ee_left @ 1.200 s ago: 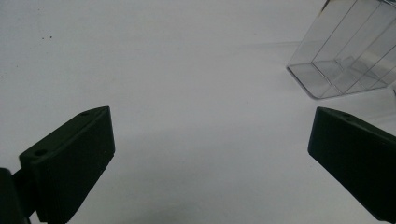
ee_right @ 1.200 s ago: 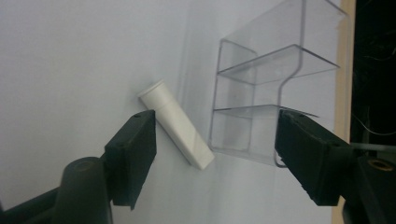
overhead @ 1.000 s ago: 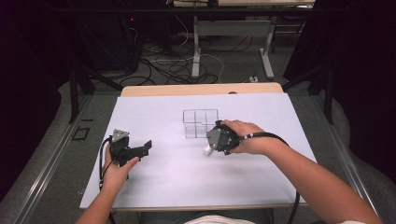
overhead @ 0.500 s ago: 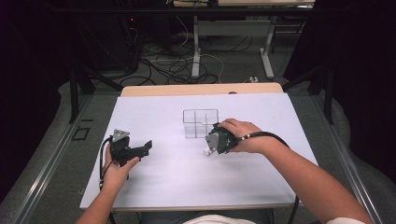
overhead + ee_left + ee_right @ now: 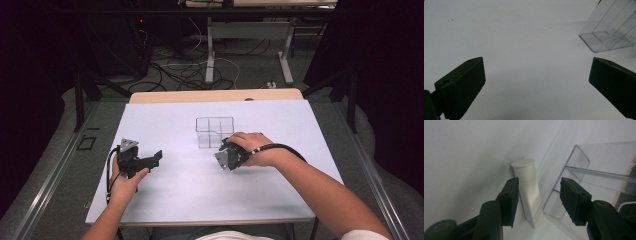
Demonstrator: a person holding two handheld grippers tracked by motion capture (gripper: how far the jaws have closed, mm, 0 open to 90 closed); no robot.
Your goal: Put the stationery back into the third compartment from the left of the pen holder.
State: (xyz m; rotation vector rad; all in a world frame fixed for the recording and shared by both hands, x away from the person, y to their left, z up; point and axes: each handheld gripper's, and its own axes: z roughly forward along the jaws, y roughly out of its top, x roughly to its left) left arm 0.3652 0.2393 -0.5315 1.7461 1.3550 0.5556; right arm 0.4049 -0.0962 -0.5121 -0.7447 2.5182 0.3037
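While my right gripper (image 5: 536, 195), jaws closing, straddled the ungrasped white tube (image 5: 530, 195) beside the clear organizer (image 5: 215, 131), my left gripper (image 5: 536, 82) waited open.

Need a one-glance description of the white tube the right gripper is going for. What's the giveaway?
Start at the white table, then find the clear divided box near its middle. The white tube lies on the table just outside that box, between the fingers of the right gripper, whose jaws have just been closing. It is the opaque white piece with a round flat cap, beside the see-through box.
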